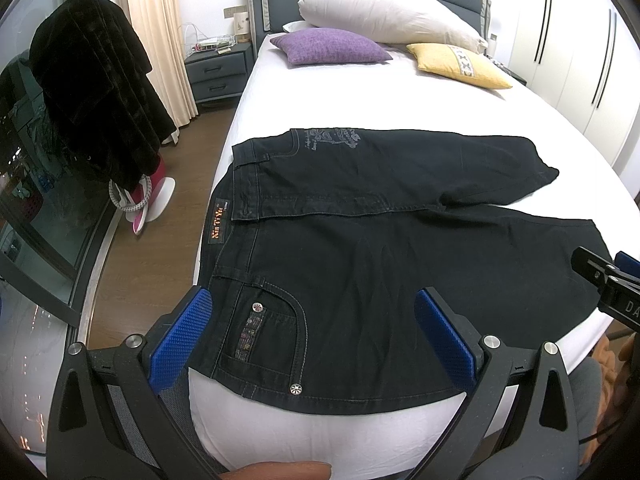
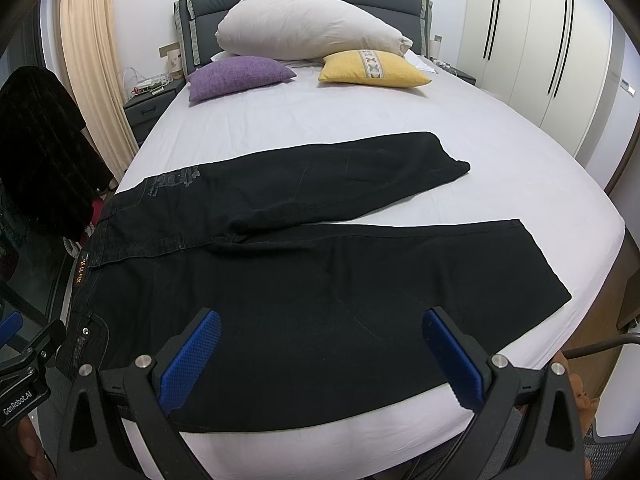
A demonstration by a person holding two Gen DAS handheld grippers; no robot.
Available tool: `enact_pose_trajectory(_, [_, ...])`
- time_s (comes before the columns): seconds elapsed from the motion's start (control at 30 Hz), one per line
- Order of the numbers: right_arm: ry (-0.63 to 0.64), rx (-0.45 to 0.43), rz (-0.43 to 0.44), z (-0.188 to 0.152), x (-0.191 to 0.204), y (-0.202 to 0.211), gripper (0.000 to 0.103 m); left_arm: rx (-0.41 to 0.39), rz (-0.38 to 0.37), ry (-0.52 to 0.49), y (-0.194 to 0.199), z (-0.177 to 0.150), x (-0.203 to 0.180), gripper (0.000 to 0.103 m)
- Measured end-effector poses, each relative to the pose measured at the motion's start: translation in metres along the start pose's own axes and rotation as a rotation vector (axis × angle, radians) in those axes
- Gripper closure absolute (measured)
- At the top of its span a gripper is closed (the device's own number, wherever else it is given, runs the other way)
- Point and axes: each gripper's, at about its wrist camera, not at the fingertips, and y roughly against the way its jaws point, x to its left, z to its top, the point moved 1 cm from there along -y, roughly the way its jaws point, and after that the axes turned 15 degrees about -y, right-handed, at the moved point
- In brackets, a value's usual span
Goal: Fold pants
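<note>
I see the bed [image 2: 520, 152] filling most of both views, its white sheet bare toward the headboard. The black pants [image 2: 304, 280] lie flat across the near half of it, waistband toward the left edge and the two legs spread apart in a V toward the right, the far leg angled up the bed. Behind them a long white pillow [image 2: 308, 28] leans on the headboard, with a purple cushion [image 2: 236, 76] and a yellow cushion [image 2: 372, 70] just in front of it. My left gripper [image 1: 314, 336] hovers over the hip pocket end, fingers spread wide with nothing between them. My right gripper [image 2: 320, 354] hangs above the near leg, likewise spread wide and holding nothing. A dark coat [image 1: 92, 88] hangs by the window on the left.
</note>
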Motion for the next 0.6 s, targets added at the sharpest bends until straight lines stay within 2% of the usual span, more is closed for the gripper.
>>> enact_pose_trajectory(0.37, [0.019,0.027,0.035,-0.001,0.002,-0.009,0.000,0.010,-0.015,-0.001,-0.013,-0.001,0.009,0.000])
enact_pose_trajectory(0.47, [0.037,0.037,0.103,0.007,0.002,-0.015,0.000,0.023,-0.044,-0.027,-0.028,0.014,0.017,0.000])
enact_pose_trajectory(0.53, [0.069,0.038,0.178,0.017,0.007,-0.021,0.000,0.039,-0.062,-0.055,-0.046,0.027,0.025,0.000])
enact_pose_trajectory(0.6, [0.118,0.039,0.258,0.030,0.014,-0.028,0.000,0.022,-0.060,-0.097,-0.061,0.042,0.032,0.000])
